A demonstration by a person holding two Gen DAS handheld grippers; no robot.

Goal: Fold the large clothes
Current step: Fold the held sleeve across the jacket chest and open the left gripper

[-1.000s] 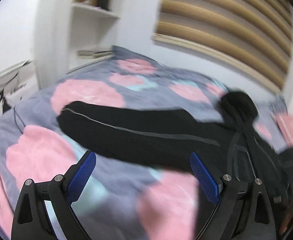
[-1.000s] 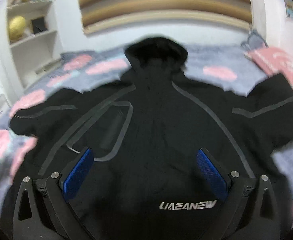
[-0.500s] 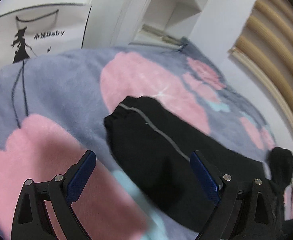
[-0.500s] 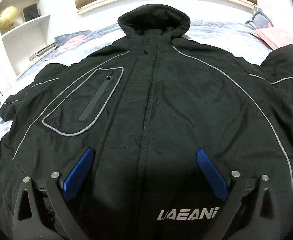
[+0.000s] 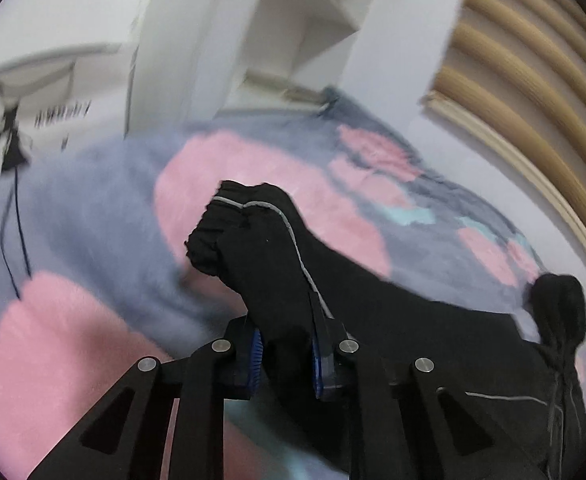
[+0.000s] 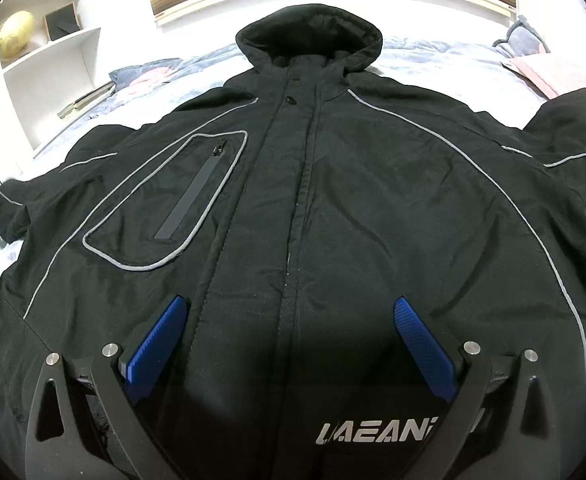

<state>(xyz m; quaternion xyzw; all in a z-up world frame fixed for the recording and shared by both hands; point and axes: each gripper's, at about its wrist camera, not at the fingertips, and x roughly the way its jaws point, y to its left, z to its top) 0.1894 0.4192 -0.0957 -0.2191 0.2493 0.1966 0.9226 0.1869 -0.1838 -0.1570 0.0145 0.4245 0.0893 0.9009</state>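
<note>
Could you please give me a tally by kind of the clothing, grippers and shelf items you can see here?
Black hooded jacket: 1
Grippers: 2, left gripper and right gripper
Yellow ball on shelf: 1
Dark box on shelf: 1
Total: 5

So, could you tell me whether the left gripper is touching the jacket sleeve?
Touching: the left wrist view shows the left gripper with jaws closed on the sleeve.

The jacket (image 6: 333,208) hem is cut off by the lower frame edge. The sleeve (image 5: 269,264) hides the gripped section. Wall lettering (image 5: 63,114) is blurred, illegible.
</note>
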